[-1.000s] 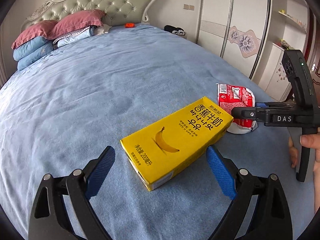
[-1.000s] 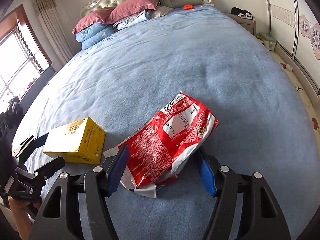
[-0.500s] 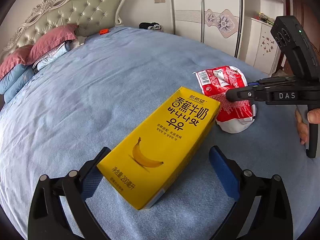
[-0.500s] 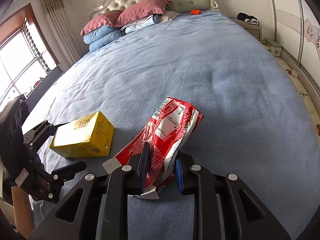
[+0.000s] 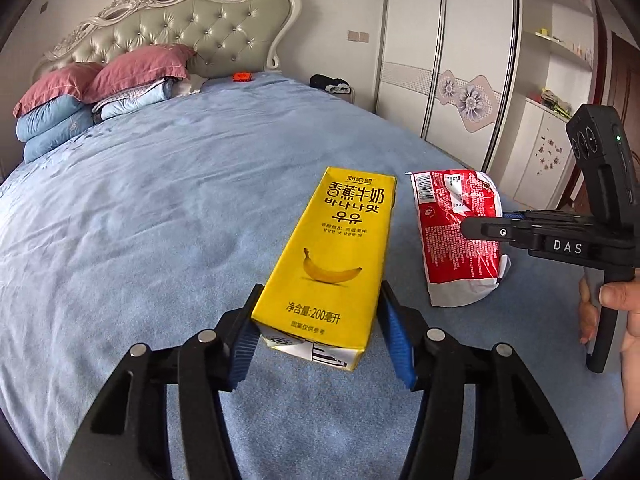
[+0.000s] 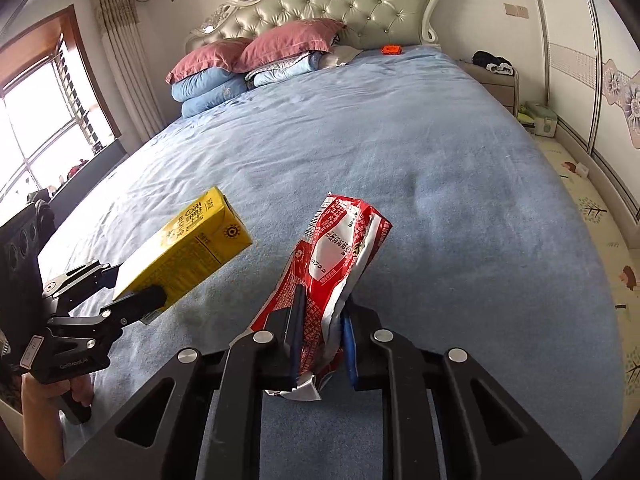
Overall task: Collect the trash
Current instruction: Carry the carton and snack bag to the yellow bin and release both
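A yellow banana-milk carton [image 5: 336,240] sits between the blue pads of my left gripper [image 5: 320,292], whose jaws are closing and press on its near end. In the right wrist view the carton [image 6: 192,248] hangs tilted above the blue bedspread in the left gripper [image 6: 138,285]. A crumpled red snack wrapper [image 6: 336,256] stands up from my right gripper [image 6: 322,304], which is shut on its lower end. From the left wrist view the wrapper [image 5: 456,236] is right of the carton, with the right gripper [image 5: 466,229] clamped across it and a hand on its handle.
The blue bedspread [image 5: 160,220] stretches away to stacked pillows [image 5: 100,88] and a tufted headboard [image 5: 208,32]. A small orange object [image 6: 391,49] lies near the pillows. A wardrobe [image 5: 460,60] and a nightstand [image 6: 494,76] stand to the right, a window [image 6: 32,120] to the left.
The left jaws came in from wide open onto the carton, which has tipped up off the bed. The right jaws shut on the wrapper and raised it.
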Tool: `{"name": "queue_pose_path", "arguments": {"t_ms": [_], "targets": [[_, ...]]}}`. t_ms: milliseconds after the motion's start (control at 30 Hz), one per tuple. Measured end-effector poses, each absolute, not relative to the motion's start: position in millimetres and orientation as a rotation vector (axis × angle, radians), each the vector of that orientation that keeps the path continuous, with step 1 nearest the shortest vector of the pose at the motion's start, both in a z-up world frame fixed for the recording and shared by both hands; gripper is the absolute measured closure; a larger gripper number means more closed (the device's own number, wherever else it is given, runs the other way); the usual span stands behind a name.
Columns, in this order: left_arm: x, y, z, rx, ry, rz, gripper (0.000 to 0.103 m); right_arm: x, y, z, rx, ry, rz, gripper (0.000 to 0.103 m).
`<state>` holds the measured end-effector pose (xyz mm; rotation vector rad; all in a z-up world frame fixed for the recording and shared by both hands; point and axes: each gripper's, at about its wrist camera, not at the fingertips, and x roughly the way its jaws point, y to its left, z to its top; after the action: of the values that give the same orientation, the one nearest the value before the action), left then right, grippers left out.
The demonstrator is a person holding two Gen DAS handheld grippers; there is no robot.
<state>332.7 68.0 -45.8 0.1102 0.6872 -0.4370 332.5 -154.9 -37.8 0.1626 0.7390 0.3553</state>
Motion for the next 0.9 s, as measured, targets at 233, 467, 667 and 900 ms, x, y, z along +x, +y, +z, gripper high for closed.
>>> {"name": "queue_pose_path", "arguments": {"t_ms": [233,467,667,900], "targets": [[313.0,60.3,-38.1,0.018,0.694,-0.444,0.047,317.7,-177.7,-31.9,0.231,0.746,0.350,0.088],[279.6,28.6,-35.7,-0.033,0.725,-0.467,0.047,285.2,-202.4,-21.3,0.298,0.751,0.349,0.088],[246.5,-9.8,-31.5,-0.031,0.734,-0.511,0.047,238.1,-238.9,-21.5,0.328,0.737,0.331,0.088],[208.3,-76.2,-33.2,0.004,0.747,-0.597,0.047,175.8,-306.8,-23.5,0.407,0.697,0.281,0.088]]}}
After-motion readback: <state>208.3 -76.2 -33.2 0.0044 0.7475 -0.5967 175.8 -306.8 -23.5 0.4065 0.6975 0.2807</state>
